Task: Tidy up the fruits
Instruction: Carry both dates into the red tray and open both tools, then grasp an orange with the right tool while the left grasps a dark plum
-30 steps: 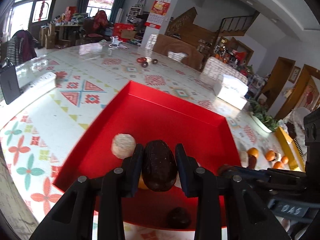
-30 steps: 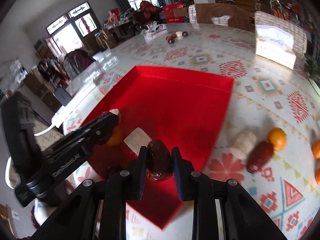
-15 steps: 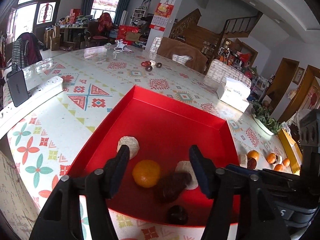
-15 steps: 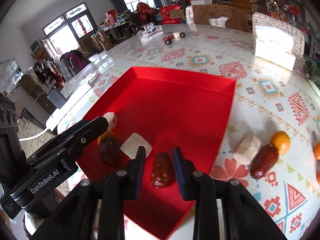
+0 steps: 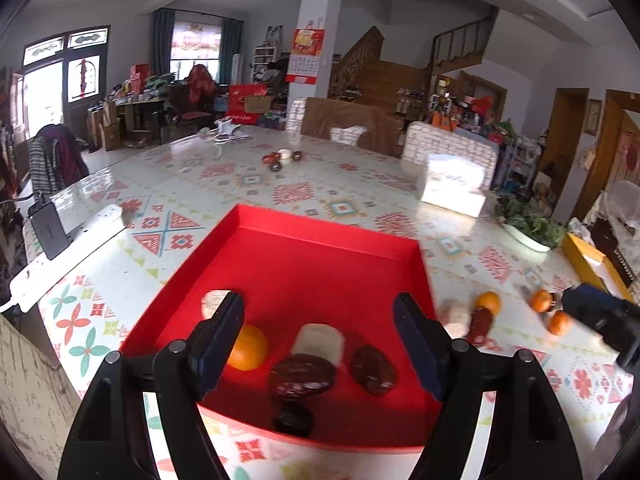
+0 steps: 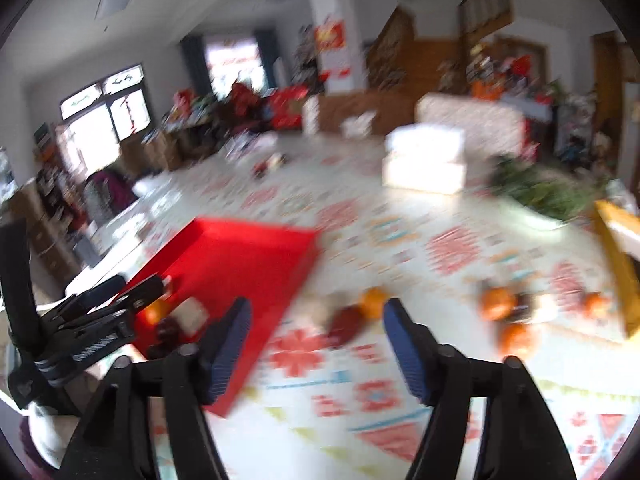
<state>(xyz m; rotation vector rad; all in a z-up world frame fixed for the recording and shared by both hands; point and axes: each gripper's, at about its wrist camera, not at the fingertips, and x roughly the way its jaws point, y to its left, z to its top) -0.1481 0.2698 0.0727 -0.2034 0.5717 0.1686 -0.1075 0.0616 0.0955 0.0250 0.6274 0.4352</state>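
The red tray (image 5: 320, 236) lies on the patterned table. In it sit an orange (image 5: 248, 347), two pale cakes (image 5: 320, 340), and several dark red dates (image 5: 302, 374) near the front edge. My left gripper (image 5: 320, 336) is open and empty above the tray's front. My right gripper (image 6: 316, 340) is open and empty, right of the tray (image 6: 248, 252), above a dark date (image 6: 346, 324) and an orange (image 6: 374, 302) on the table. That view is blurred.
More oranges (image 6: 498, 304) and dates lie on the table to the right, near a yellow box (image 6: 620, 248). A white tissue box (image 5: 452, 188) and a dish of greens (image 5: 528, 228) stand behind. A power strip (image 5: 68, 248) lies at the left.
Both grippers let go of their dark dates into the tray and opened wide. The left gripper pulled back. The right gripper swung right, away from the tray toward the loose fruit.
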